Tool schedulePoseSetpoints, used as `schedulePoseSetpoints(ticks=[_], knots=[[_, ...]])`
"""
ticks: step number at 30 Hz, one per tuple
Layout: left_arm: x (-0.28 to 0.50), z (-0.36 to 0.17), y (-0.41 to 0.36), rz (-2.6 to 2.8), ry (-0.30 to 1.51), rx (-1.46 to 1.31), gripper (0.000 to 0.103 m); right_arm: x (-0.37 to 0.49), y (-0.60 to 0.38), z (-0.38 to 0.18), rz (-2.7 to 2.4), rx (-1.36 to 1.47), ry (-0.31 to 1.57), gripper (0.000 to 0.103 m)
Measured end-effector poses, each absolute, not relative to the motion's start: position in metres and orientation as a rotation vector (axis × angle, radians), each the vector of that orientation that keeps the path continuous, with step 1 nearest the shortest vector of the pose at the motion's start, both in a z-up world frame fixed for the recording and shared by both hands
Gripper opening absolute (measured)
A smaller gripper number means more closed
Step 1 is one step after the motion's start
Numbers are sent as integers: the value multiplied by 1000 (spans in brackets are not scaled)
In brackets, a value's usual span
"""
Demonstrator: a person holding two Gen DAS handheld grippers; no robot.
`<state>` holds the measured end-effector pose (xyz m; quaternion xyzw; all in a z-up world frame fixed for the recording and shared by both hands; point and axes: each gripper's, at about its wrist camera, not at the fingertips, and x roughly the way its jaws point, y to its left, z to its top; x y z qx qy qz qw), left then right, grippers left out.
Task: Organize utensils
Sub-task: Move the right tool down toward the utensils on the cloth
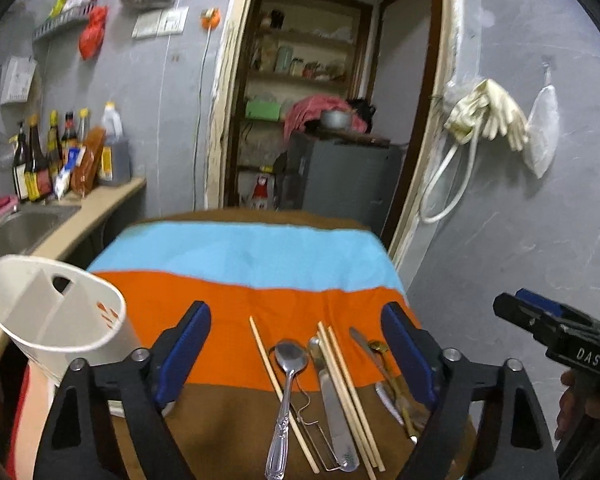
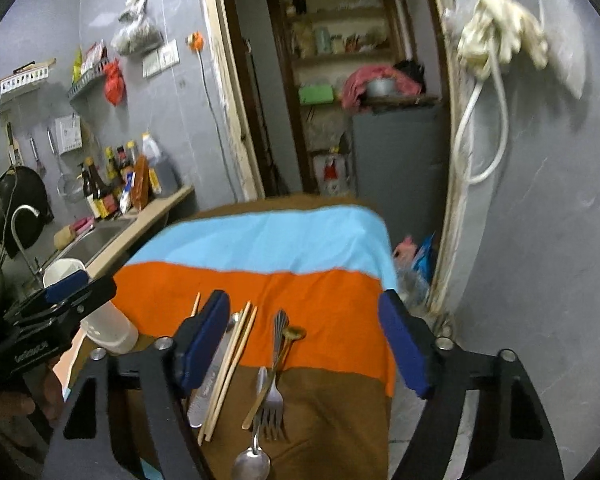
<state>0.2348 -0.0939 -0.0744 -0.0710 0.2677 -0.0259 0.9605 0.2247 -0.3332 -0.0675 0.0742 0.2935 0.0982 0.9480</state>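
left wrist: right hand-held gripper [image 1: 416,364] hides fork [image 1: 396,396].

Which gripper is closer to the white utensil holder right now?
Left. The white utensil holder sits just left of the left gripper; the right gripper hovers farther right, over the fork.

The table with its striped cloth [image 1: 260,256] is looked down on at a slant from close above its near end by the left wrist view, which faces the doorway [image 1: 332,92] beyond. The same table cloth [image 2: 268,240] and doorway [image 2: 340,80] are seen by the right wrist view, set further right. The laid-out utensils [image 1: 324,392] are shared by both views [image 2: 236,364]
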Motion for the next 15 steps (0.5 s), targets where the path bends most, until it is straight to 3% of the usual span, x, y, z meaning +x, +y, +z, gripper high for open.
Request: schedulePoseSetpoints(ticks=[12, 15], knots=[[291, -126, -96, -3, 737, -171, 52, 274, -316, -161, 300, 250, 813, 29], [304, -137, -93, 10, 789, -188, 44, 282, -309, -177, 322, 254, 851, 26]])
